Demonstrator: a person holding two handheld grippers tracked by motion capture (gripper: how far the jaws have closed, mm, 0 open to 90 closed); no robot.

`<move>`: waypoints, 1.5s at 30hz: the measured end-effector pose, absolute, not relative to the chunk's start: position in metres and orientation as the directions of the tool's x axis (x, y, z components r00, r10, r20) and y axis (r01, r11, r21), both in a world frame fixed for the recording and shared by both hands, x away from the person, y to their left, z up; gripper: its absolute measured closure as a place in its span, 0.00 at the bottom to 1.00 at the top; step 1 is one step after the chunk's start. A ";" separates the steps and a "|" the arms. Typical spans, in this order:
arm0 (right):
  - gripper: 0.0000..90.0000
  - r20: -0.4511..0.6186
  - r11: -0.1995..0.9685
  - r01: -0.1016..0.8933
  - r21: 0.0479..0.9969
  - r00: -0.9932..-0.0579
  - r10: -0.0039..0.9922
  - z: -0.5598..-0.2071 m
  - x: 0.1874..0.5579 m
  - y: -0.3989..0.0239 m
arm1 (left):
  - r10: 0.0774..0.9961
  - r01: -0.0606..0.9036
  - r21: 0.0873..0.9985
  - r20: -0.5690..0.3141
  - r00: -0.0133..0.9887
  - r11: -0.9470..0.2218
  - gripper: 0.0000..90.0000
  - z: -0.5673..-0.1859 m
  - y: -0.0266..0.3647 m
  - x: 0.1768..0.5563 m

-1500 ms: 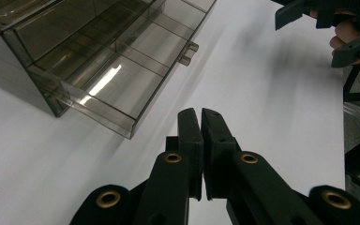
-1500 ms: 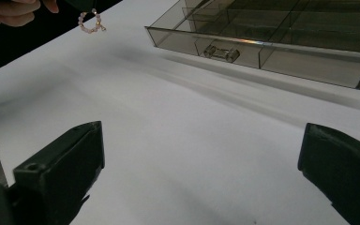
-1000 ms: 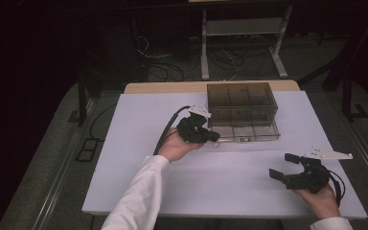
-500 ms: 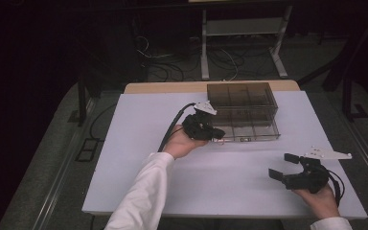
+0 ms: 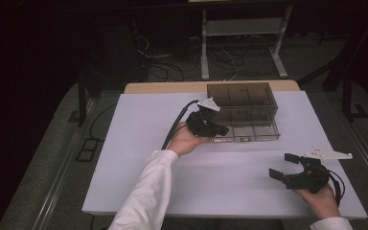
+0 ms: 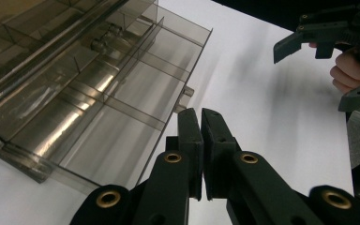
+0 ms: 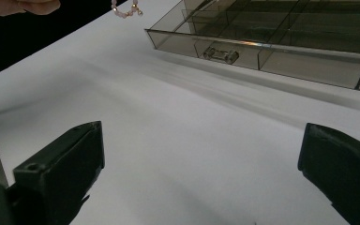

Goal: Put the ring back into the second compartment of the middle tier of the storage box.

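A smoky clear compartment box stands at the back of the white table, its drawer pulled out toward me. My left gripper hovers at the drawer's front left corner. In the left gripper view its jaws are pressed together above the drawer. A short string of pink beads dangles beside the left hand in the right gripper view; its upper end is cut off by the frame. My right gripper rests open at the front right, nothing between its jaws.
The drawer has a small clear handle on its front. The white table top lies bare between the two hands. Cables and a metal stand are on the dark floor behind the table.
My left hand has edged a little to the right along the drawer's front. The right hand has stayed still.
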State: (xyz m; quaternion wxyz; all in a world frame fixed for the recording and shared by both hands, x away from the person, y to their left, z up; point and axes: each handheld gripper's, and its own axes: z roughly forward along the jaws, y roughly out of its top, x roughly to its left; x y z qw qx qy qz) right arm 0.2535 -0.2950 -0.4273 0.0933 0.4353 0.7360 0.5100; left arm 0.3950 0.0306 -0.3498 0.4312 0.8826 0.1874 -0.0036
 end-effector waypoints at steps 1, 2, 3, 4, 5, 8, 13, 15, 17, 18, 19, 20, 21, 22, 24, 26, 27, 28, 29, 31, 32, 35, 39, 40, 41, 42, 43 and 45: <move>0.00 0.307 0.100 0.545 0.832 -0.603 0.736 -0.427 0.253 -0.295 | 0.327 0.333 0.760 -0.168 0.930 -0.558 0.96 -0.349 0.030 0.396; 0.00 0.307 0.100 0.545 0.832 -0.603 0.736 -0.427 0.253 -0.295 | 0.327 0.333 0.761 -0.167 0.930 -0.557 0.96 -0.349 0.029 0.396; 0.00 0.306 0.101 0.545 0.832 -0.604 0.736 -0.427 0.253 -0.295 | 0.326 0.331 0.761 -0.166 0.931 -0.557 0.96 -0.349 0.028 0.397; 0.00 0.306 0.100 0.544 0.833 -0.604 0.736 -0.427 0.253 -0.295 | 0.326 0.332 0.761 -0.167 0.930 -0.557 0.96 -0.350 0.027 0.398; 0.00 0.306 0.099 0.543 0.834 -0.604 0.736 -0.427 0.253 -0.295 | 0.326 0.331 0.761 -0.166 0.931 -0.559 0.96 -0.350 0.026 0.398; 0.00 0.302 0.101 0.538 0.837 -0.607 0.735 -0.427 0.254 -0.296 | 0.323 0.329 0.760 -0.165 0.932 -0.561 0.96 -0.349 0.023 0.400; 0.00 0.303 0.101 0.539 0.836 -0.607 0.734 -0.427 0.253 -0.296 | 0.323 0.327 0.762 -0.163 0.932 -0.559 0.96 -0.349 0.018 0.405; 0.00 0.301 0.101 0.537 0.838 -0.609 0.734 -0.427 0.254 -0.296 | 0.322 0.325 0.763 -0.162 0.933 -0.559 0.96 -0.348 0.016 0.406; 0.00 0.303 0.102 0.539 0.836 -0.609 0.734 -0.427 0.254 -0.296 | 0.319 0.321 0.763 -0.158 0.934 -0.561 0.96 -0.348 0.014 0.408; 0.00 0.304 0.100 0.539 0.836 -0.608 0.733 -0.427 0.253 -0.297 | 0.318 0.321 0.763 -0.159 0.935 -0.561 0.96 -0.348 0.013 0.408; 0.00 0.303 0.099 0.537 0.838 -0.608 0.733 -0.427 0.253 -0.297 | 0.318 0.324 0.761 -0.162 0.934 -0.562 0.96 -0.347 0.012 0.408; 0.00 0.303 0.099 0.537 0.838 -0.608 0.734 -0.427 0.253 -0.297 | 0.318 0.322 0.763 -0.161 0.934 -0.561 0.96 -0.347 0.011 0.409; 0.00 0.303 0.098 0.537 0.838 -0.608 0.734 -0.427 0.253 -0.297 | 0.320 0.324 0.762 -0.161 0.934 -0.561 0.96 -0.347 0.010 0.409; 0.00 0.304 0.097 0.538 0.838 -0.607 0.734 -0.427 0.253 -0.298 | 0.318 0.325 0.762 -0.165 0.934 -0.559 0.96 -0.347 0.009 0.410; 0.00 0.305 0.095 0.537 0.838 -0.605 0.735 -0.427 0.253 -0.298 | 0.317 0.325 0.762 -0.165 0.934 -0.561 0.96 -0.346 0.006 0.411; 0.00 0.308 0.089 0.537 0.839 -0.603 0.736 -0.427 0.253 -0.298 | 0.316 0.324 0.762 -0.165 0.934 -0.560 0.96 -0.346 0.003 0.411; 0.00 0.309 0.089 0.537 0.839 -0.603 0.735 -0.427 0.253 -0.298 | 0.315 0.322 0.763 -0.163 0.935 -0.560 0.96 -0.345 0.002 0.411; 0.00 0.307 0.089 0.535 0.840 -0.605 0.734 -0.427 0.253 -0.298 | 0.312 0.319 0.763 -0.161 0.936 -0.562 0.96 -0.345 0.000 0.411; 0.00 0.307 0.091 0.536 0.840 -0.606 0.734 -0.427 0.253 -0.298 | 0.311 0.316 0.764 -0.158 0.937 -0.562 0.96 -0.344 -0.001 0.411; 0.00 0.305 0.094 0.535 0.840 -0.608 0.733 -0.427 0.253 -0.298 | 0.306 0.310 0.763 -0.154 0.940 -0.567 0.96 -0.344 -0.005 0.412; 0.00 0.303 0.096 0.534 0.840 -0.607 0.735 -0.427 0.253 -0.298 | 0.306 0.308 0.762 -0.152 0.940 -0.570 0.96 -0.343 -0.006 0.412; 0.00 0.304 0.093 0.532 0.842 -0.608 0.734 -0.427 0.253 -0.298 | 0.299 0.301 0.762 -0.148 0.943 -0.574 0.96 -0.342 -0.011 0.412; 0.00 0.306 0.091 0.534 0.841 -0.607 0.734 -0.427 0.253 -0.299 | 0.294 0.293 0.759 -0.140 0.946 -0.581 0.96 -0.340 -0.017 0.413; 0.00 0.306 0.092 0.534 0.841 -0.607 0.733 -0.427 0.253 -0.299 | 0.292 0.290 0.760 -0.138 0.947 -0.582 0.96 -0.340 -0.019 0.414; 0.00 0.304 0.093 0.532 0.842 -0.609 0.733 -0.427 0.253 -0.299 | 0.291 0.288 0.761 -0.136 0.947 -0.581 0.96 -0.339 -0.020 0.415; 0.00 0.304 0.092 0.532 0.842 -0.609 0.733 -0.427 0.253 -0.298 | 0.292 0.292 0.760 -0.140 0.946 -0.581 0.96 -0.339 -0.022 0.415; 0.00 0.305 0.093 0.532 0.841 -0.610 0.732 -0.427 0.253 -0.298 | 0.290 0.289 0.759 -0.138 0.947 -0.583 0.96 -0.339 -0.023 0.416; 0.00 0.305 0.095 0.534 0.840 -0.610 0.731 -0.427 0.253 -0.297 | 0.290 0.289 0.759 -0.138 0.947 -0.584 0.96 -0.340 -0.026 0.417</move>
